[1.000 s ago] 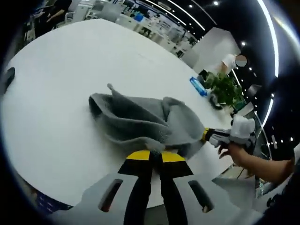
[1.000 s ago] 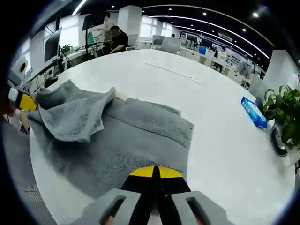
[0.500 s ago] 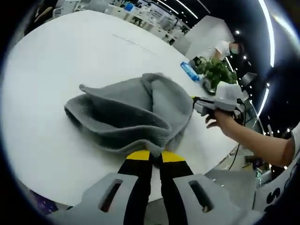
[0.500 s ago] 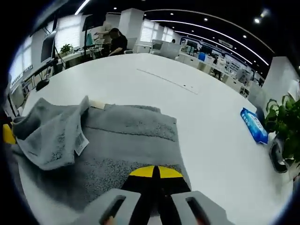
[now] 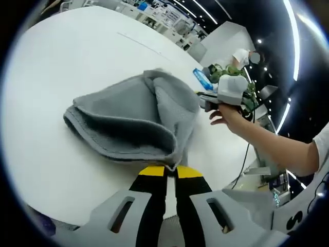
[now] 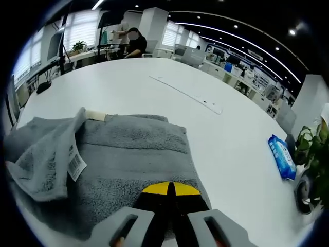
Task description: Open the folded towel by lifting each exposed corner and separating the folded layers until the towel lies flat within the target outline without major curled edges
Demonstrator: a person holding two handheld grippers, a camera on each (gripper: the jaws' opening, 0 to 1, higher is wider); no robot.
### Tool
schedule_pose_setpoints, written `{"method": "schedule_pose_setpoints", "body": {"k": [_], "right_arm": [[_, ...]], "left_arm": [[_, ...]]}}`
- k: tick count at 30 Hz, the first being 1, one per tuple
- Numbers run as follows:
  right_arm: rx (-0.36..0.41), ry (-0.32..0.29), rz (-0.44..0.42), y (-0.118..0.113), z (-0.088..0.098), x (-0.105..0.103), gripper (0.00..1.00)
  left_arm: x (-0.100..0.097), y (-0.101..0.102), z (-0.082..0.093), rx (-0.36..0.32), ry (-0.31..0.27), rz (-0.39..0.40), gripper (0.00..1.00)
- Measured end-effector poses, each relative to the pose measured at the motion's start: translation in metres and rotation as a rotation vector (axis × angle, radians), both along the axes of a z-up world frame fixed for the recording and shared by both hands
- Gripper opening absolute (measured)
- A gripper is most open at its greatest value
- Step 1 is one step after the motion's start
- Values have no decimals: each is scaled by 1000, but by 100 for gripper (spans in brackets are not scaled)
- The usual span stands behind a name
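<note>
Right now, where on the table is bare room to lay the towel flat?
The white table lies bare beyond the grey towel, between it and the blue packet. In the left gripper view the tabletop left of the towel is also bare. Both grippers crowd the near edge, where the layers bunch.

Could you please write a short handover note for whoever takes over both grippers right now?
Left gripper: shut on a corner of the grey towel, lifted off the white table.
Right gripper: shut on the towel's near edge, low on the table.
Towel: partly opened; one flap with a barcode tag lies folded over the lower layer.
Done: corners gripped, layers starting to part.
Left: pull the flap fully open, lay the towel flat, smooth the edges. No target outline is visible.
</note>
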State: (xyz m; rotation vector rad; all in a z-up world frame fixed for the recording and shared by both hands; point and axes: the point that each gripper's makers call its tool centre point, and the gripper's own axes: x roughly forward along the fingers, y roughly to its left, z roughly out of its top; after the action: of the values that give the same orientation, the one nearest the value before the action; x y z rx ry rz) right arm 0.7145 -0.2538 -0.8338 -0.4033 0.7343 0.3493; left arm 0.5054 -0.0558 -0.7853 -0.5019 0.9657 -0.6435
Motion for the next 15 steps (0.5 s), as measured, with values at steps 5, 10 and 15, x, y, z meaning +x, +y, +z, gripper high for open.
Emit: {"method": "schedule_pose_setpoints", "body": {"k": [5,10,15], "right_arm": [[-33,-38,25,-3,1,20,0],[22,-53,-35,-10,3,35,0],[190,-75,-157,-8,18,33,3]], "left_arm": [[-3,-1,-1,8,16,-12,0],[7,4,2,-21,16,37,0],[12,12,0,9,11,58,0]]}}
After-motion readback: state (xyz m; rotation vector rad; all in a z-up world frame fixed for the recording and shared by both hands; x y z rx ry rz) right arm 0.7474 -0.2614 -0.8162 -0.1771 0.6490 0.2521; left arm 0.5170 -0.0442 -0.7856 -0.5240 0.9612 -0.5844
